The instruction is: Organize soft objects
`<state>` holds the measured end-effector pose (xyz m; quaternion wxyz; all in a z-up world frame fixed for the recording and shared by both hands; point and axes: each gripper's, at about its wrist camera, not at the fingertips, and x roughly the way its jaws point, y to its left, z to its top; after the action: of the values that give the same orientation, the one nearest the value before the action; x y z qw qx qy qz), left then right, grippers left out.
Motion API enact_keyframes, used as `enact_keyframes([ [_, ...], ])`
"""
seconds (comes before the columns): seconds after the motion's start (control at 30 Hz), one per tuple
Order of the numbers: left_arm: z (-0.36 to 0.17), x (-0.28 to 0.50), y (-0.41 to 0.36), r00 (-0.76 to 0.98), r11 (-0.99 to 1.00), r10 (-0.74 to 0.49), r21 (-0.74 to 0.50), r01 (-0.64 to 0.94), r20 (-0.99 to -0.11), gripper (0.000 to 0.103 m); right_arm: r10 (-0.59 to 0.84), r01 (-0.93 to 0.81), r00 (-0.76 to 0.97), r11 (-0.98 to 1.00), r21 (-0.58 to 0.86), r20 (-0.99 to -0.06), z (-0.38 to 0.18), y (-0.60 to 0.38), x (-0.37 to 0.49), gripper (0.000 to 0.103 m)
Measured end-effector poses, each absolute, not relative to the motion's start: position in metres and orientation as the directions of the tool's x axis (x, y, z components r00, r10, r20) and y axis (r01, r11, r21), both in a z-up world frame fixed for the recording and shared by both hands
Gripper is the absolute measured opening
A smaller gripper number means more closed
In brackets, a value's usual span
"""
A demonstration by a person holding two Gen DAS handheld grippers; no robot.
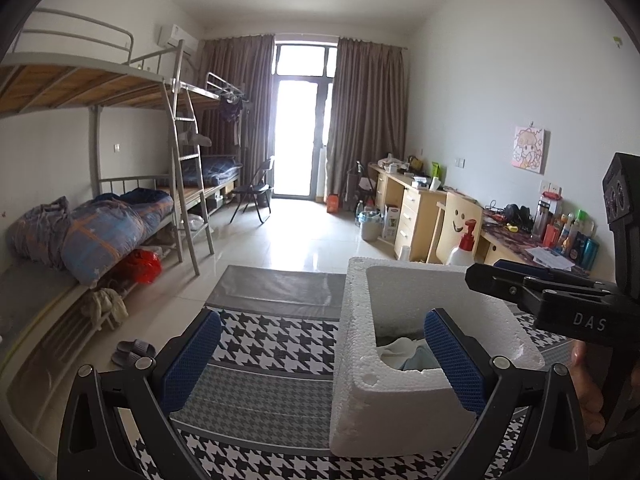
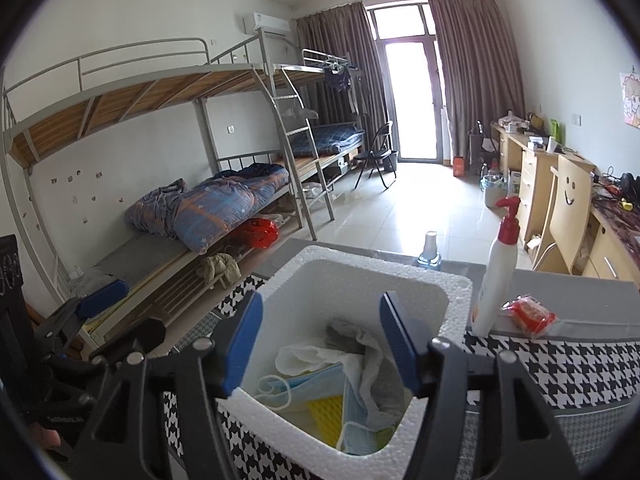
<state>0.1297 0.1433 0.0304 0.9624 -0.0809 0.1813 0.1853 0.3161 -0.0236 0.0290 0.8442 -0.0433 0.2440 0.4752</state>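
A white foam box (image 2: 456, 292) stands on the houndstooth cloth (image 2: 560, 364). In it lie a white cloth (image 2: 312, 354), blue face masks (image 2: 308, 386), a grey cloth (image 2: 384, 392) and a yellow ribbed piece (image 2: 328, 416). My right gripper (image 2: 322, 342) hangs open just above the box's mouth, with nothing between its blue pads. In the left wrist view the box (image 1: 400, 400) sits right of centre. My left gripper (image 1: 322, 360) is open wide around the box's near left wall without pressing it. The right gripper (image 1: 488, 270) reaches in over the box's far rim.
A white pump bottle with a red top (image 2: 496, 276) and a red packet (image 2: 532, 314) stand right of the box. A small bottle (image 2: 430, 250) is behind it. Bunk beds (image 2: 224, 208) line the left wall, desks (image 2: 536, 168) the right.
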Motion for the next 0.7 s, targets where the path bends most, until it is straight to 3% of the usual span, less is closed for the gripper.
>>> enact_keyframes([
  [0.23, 0.036, 0.123, 0.139, 0.878, 0.923, 0.313, -0.103, -0.372, -0.362, 0.102, 0.780, -0.825, 0.453, 0.550, 0.128, -0.431, 0.032, -0.034, 0.303, 0.073],
  [0.4, 0.039, 0.118, 0.133, 0.882, 0.925, 0.313, -0.099, -0.367, -0.352, 0.102, 0.781, -0.812, 0.497, 0.572, 0.113, -0.378, 0.037, -0.047, 0.297, 0.095],
  [0.47, 0.040, 0.116, 0.131, 0.883, 0.925, 0.312, -0.098, -0.366, -0.351, 0.102, 0.770, -0.800, 0.527, 0.592, 0.095, -0.360, 0.038, -0.051, 0.294, 0.098],
  [0.7, 0.045, 0.109, 0.117, 0.892, 0.934, 0.302, -0.082, -0.347, -0.336, 0.102, 0.778, -0.801, 0.529, 0.590, 0.103, -0.340, 0.040, -0.065, 0.283, 0.099],
])
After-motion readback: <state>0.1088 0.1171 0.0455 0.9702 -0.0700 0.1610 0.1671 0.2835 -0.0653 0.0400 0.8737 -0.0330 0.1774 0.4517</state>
